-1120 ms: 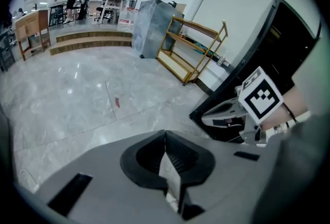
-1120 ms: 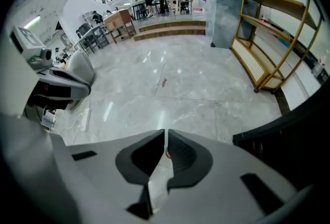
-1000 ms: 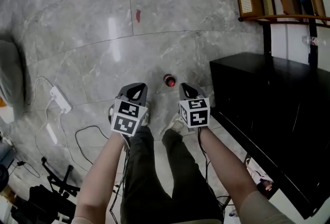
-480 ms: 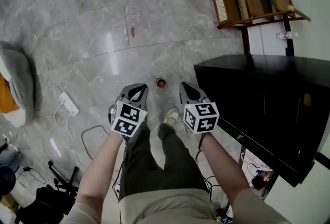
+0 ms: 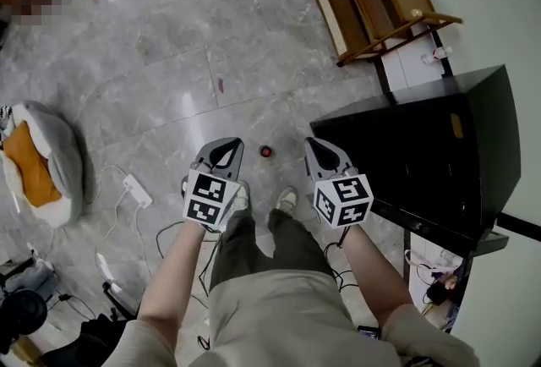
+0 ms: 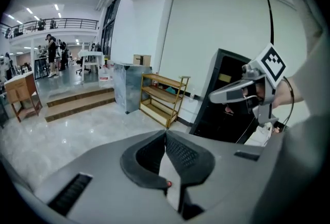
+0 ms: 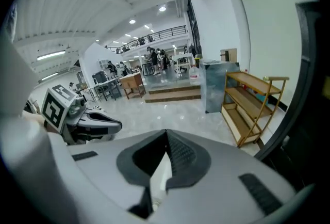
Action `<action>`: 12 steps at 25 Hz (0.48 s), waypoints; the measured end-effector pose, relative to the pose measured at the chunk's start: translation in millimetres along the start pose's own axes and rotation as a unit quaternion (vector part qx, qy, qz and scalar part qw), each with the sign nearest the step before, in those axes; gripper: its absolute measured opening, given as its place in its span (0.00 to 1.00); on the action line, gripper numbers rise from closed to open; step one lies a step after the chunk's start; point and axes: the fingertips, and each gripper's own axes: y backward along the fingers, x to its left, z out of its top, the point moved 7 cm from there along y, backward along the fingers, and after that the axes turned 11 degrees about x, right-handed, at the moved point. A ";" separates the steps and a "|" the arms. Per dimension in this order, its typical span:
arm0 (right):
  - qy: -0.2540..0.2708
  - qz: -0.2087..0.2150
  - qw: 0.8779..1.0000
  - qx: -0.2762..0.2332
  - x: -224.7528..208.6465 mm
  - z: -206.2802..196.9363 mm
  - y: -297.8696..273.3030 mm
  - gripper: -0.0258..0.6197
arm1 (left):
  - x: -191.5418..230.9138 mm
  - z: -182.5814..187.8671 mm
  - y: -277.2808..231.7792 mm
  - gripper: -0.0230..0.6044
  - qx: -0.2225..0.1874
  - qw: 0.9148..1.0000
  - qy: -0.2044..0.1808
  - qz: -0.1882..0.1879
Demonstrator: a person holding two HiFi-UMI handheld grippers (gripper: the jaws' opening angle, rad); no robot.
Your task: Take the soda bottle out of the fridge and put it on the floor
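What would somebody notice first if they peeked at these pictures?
First come the two grey tools with black-and-white square markers: the left gripper and the right gripper, held side by side over the shiny marble floor, both shut and empty. Between them the soda bottle shows its red cap on the floor, and a big black fridge fills the right side.

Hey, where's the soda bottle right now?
In the head view, the soda bottle stands on the marble floor between the left tongs and right tongs, just left of the black fridge.
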 end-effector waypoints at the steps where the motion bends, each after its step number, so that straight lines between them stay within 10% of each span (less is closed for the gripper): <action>1: 0.007 -0.002 1.000 -0.013 3.8 6.8 15.3 0.03 | -3.7 8.9 14.1 0.05 -0.007 1.000 -0.002 0.005; 12: 0.085 -0.005 0.984 -0.159 33.4 86.9 156.5 0.03 | -59.6 106.8 145.2 0.05 -0.114 0.992 -0.032 0.031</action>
